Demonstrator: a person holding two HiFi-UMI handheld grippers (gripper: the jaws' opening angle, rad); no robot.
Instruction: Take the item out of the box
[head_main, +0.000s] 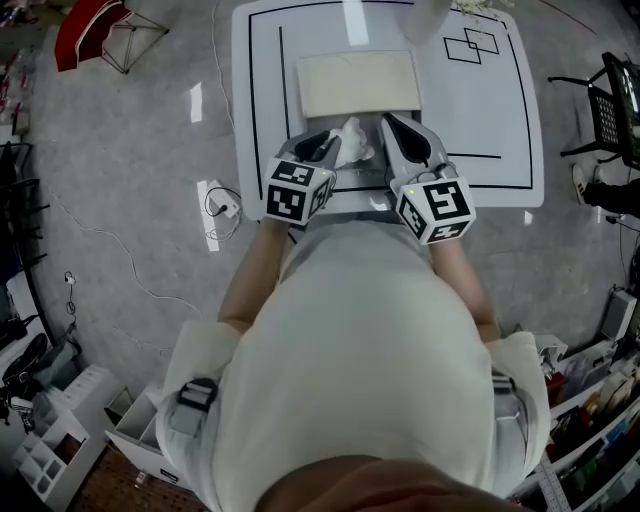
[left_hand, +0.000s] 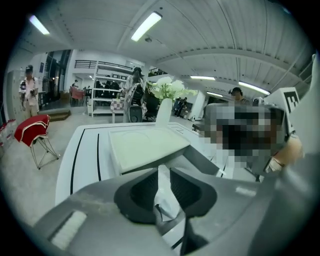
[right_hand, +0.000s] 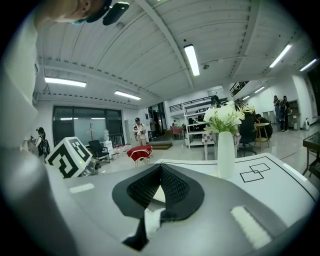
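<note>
A flat cream box (head_main: 358, 85) lies on the white table (head_main: 490, 100), just beyond both grippers. A crumpled white tissue (head_main: 352, 142) sits between the two grippers in the head view. In the left gripper view a strip of that tissue (left_hand: 164, 192) stands upright in the narrow gap between the jaws of my left gripper (left_hand: 161, 171), which are slightly parted; the cream box (left_hand: 145, 145) lies right behind it. My left gripper (head_main: 326, 140) is open with the tissue between its jaws. My right gripper (head_main: 390, 122) lies beside it with its tips (right_hand: 160, 168) together, shut, and I see nothing gripped.
A white vase with flowers (right_hand: 226, 150) stands at the table's far side (head_main: 430, 15). Black lines mark the tabletop. On the floor are a red folding chair (head_main: 95, 30), a plug with cable (head_main: 222, 208) and a black chair (head_main: 610, 110). People stand far off in the room.
</note>
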